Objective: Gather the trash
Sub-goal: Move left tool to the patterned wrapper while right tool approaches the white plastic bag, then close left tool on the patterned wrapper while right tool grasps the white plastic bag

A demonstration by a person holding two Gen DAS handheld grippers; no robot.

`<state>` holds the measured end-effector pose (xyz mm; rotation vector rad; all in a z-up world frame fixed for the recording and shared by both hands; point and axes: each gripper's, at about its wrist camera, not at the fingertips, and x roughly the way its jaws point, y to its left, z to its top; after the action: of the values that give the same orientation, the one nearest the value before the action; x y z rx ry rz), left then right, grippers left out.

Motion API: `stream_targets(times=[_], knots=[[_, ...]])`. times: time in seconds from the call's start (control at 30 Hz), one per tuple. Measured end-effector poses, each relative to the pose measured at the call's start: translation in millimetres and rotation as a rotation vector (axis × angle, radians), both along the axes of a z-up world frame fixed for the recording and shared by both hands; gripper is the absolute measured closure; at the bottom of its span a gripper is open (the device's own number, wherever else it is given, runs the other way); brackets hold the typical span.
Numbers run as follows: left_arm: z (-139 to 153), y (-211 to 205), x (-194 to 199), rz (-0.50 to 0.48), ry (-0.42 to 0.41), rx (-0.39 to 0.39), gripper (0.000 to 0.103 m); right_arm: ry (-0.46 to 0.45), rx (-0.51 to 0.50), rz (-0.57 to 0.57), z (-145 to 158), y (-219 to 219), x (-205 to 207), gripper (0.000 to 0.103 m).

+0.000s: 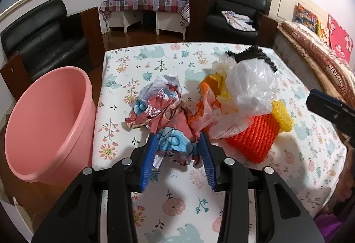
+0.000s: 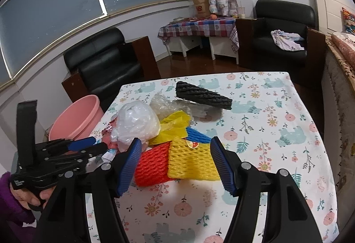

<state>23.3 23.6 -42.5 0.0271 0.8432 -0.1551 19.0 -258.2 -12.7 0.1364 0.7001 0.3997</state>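
My left gripper hangs low over the floral tablecloth. A crumpled red and blue wrapper lies between its blue pads and reaches both, with no squeeze showing. Right of it are an orange bag, a clear bag, an orange foam net and a black net. My right gripper stands open above the yellow net and the orange net, holding nothing. A pink bucket stands off the table's left edge.
A hand in a purple sleeve holds the left gripper. Black armchairs stand behind the bucket and at the back right. A bed runs along the right. A checkered table is at the far wall.
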Motion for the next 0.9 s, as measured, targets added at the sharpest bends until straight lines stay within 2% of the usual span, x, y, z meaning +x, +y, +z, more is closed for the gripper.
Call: stream_targets(times=[0.03, 0.17, 0.4, 0.57, 0.77, 0.9], knots=[[-2, 0, 1, -0.001, 0.004, 0.001, 0.081, 0.000, 0.000, 0.008, 0, 1, 0, 0.039], [-4, 3, 0, 0.002, 0.011, -0.023, 0.088, -0.002, -0.015, 0.032, 0, 8, 1, 0.039], [5, 5, -8, -0.012, 0.000, -0.044, 0.089, -0.004, 0.011, 0.077, 4, 16, 4, 0.039], [5, 1, -12, -0.028, -0.002, -0.041, 0.090, 0.041, 0.066, 0.134, 5, 30, 14, 0.039], [3, 1, -13, -0.029, -0.002, -0.032, 0.089, 0.071, 0.004, 0.121, -1, 40, 20, 0.039], [6, 2, -16, -0.035, -0.014, -0.027, 0.089, 0.093, -0.015, 0.109, -3, 24, 12, 0.039]])
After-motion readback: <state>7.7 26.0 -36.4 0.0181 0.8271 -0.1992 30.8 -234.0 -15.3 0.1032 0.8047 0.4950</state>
